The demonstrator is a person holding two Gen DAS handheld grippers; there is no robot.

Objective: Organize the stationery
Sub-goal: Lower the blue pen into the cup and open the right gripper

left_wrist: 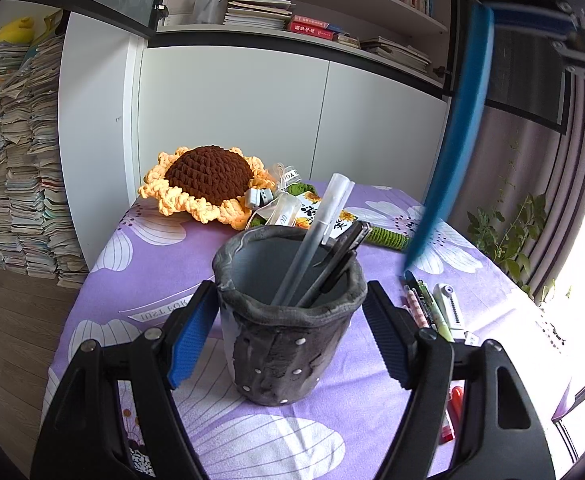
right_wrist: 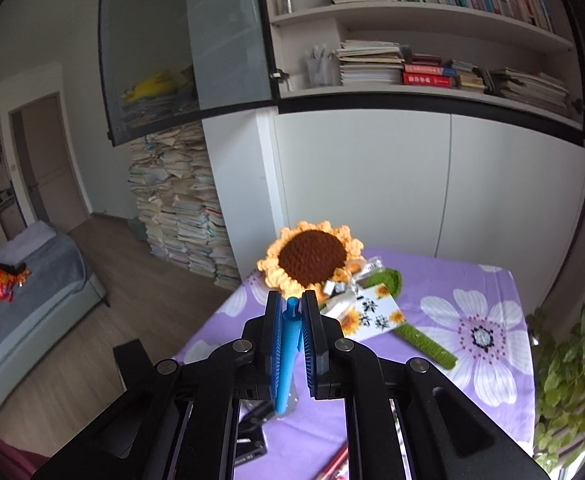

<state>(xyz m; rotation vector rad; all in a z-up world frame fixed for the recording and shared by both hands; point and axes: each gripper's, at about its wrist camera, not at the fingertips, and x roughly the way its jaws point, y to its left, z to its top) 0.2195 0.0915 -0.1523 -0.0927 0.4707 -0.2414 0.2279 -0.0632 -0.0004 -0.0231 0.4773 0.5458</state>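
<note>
- Two views, and the left wrist view comes first: the left gripper [left_wrist: 290,332] has its fingers [left_wrist: 194,334] set on either side of a dark grey fabric pen holder [left_wrist: 288,320], the blue pads right against its soft wall, so it looks gripped.
- The holder stands upright on the worktop [left_wrist: 140,264], which is covered by a purple cloth with white flowers.
- Inside the holder lean a translucent white pen [left_wrist: 316,236] and a black pen [left_wrist: 332,264], both tilted toward the right rim.
- Just right of the holder, several loose pens [left_wrist: 426,304] and a white utility knife [left_wrist: 450,308] lie side by side on the cloth; a red item [left_wrist: 454,400] shows behind the right finger.
- At the far end of the worktop lies a crocheted sunflower [left_wrist: 208,182] with a printed card [left_wrist: 320,214] beside it.
- A blurred blue pen [left_wrist: 460,132] hangs in the air at upper right, under a dark shape that is the other gripper.
- Right wrist view: the right gripper [right_wrist: 292,344] has its fingers [right_wrist: 272,344] closed tight on the blue pen [right_wrist: 288,356], which sits nearly upright between the pads, clicker end up and lower end below the fingers.
- Beyond it the sunflower [right_wrist: 312,262] and its green stem [right_wrist: 424,342] lie on the purple worktop [right_wrist: 492,280].
- Red pencils [right_wrist: 334,462] show low between the gripper's arms.
</note>
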